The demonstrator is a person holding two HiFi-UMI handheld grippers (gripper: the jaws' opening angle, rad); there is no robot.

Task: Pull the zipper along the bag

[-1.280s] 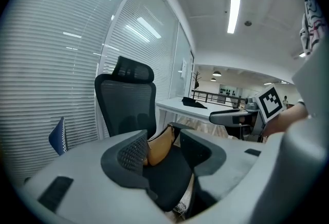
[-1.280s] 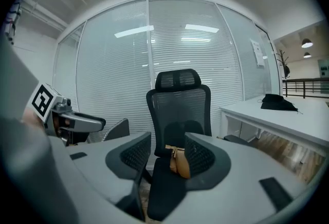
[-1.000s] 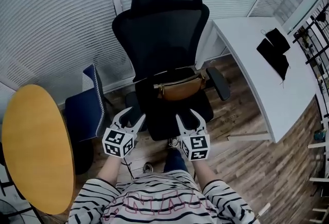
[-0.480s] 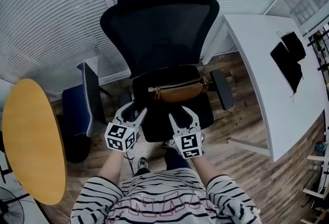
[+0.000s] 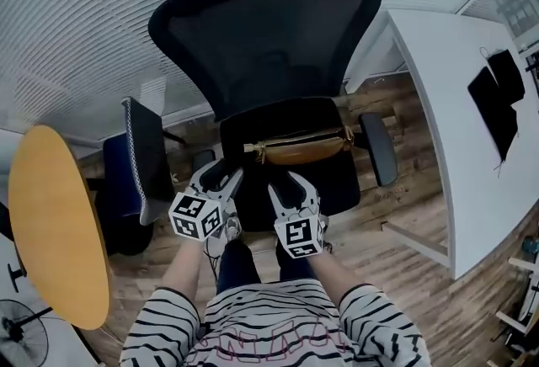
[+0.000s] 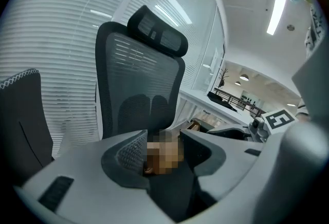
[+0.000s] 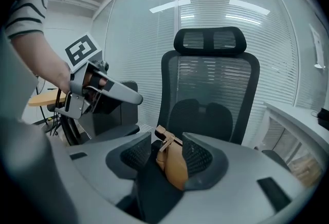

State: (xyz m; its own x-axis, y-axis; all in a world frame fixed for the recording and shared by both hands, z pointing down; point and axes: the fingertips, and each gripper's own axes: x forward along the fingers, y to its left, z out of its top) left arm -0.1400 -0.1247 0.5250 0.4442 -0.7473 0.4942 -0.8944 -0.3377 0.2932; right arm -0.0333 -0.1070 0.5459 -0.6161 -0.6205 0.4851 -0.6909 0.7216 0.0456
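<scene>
A brown bag (image 5: 303, 146) lies lengthwise across the seat of a black mesh office chair (image 5: 261, 37), its zipper along the top. My left gripper (image 5: 222, 177) is open at the seat's front left edge, short of the bag. My right gripper (image 5: 287, 184) is open at the front edge, just before the bag's middle. In the right gripper view the bag (image 7: 174, 165) shows end-on beyond the open jaws, nothing gripped, and the left gripper (image 7: 110, 92) hovers to the left. In the left gripper view the gripper (image 6: 163, 152) is open and the bag is mostly hidden.
A round yellow table (image 5: 55, 231) stands at the left, with a dark blue chair (image 5: 135, 167) between it and the office chair. A white desk (image 5: 442, 96) with black items (image 5: 501, 100) is at the right. White blinds run behind. The chair's armrest (image 5: 377, 146) sticks out on the right.
Both grippers have moved forward to the seat's front edge, and the chair and bag now sit closer in view. Both stay open.
</scene>
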